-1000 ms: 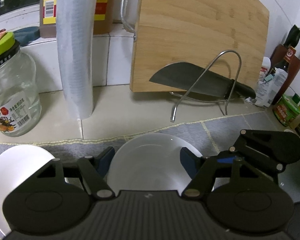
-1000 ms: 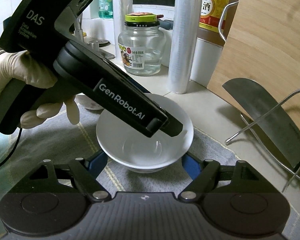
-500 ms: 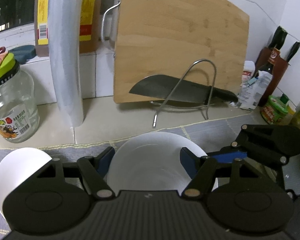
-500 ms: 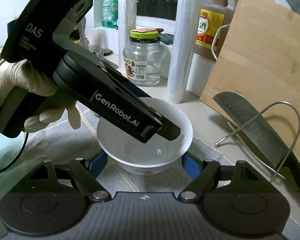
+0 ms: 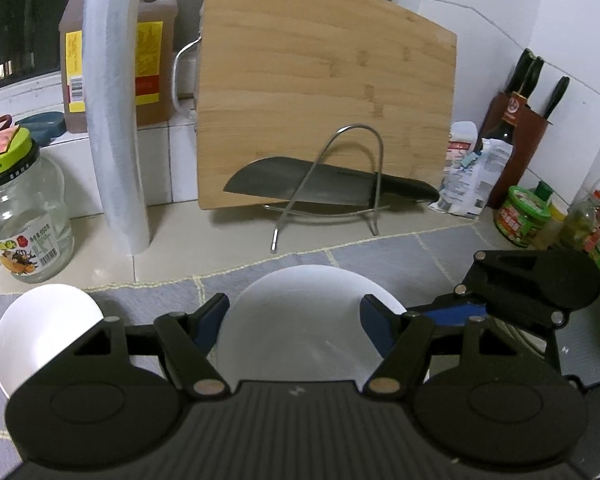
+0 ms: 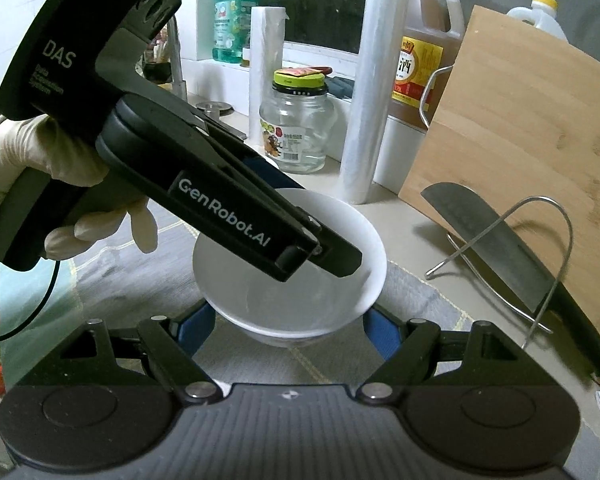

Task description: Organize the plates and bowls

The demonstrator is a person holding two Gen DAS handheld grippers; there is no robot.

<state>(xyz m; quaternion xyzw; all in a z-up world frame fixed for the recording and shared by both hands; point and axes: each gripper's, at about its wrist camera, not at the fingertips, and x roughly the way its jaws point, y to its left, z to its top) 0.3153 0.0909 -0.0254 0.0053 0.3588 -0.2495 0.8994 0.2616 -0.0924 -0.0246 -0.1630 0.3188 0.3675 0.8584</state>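
Observation:
A white bowl (image 5: 300, 344) hangs a little above the grey mat (image 5: 380, 256), held from two sides. My left gripper (image 5: 294, 312) is shut on it, its blue pads against the bowl's sides. In the right wrist view the same bowl (image 6: 292, 308) sits between the blue pads of my right gripper (image 6: 288, 320), which is shut on its lower wall. The left gripper (image 6: 332, 260) reaches over the rim from the left, held by a gloved hand (image 6: 32, 160). A second white bowl (image 5: 44, 328) rests on the mat to the left.
Behind stand a bamboo cutting board (image 5: 324, 100), a cleaver (image 5: 320, 184) on a wire rack (image 5: 340, 168), a film roll (image 5: 112, 100), a glass jar (image 5: 20, 216) and an oil jug (image 5: 152, 60). Bottles and a knife block (image 5: 520, 128) crowd the right corner.
Both grippers have risen together with the bowl between them. The counter and its objects now look smaller and lower, and the background has slid left in the left wrist view.

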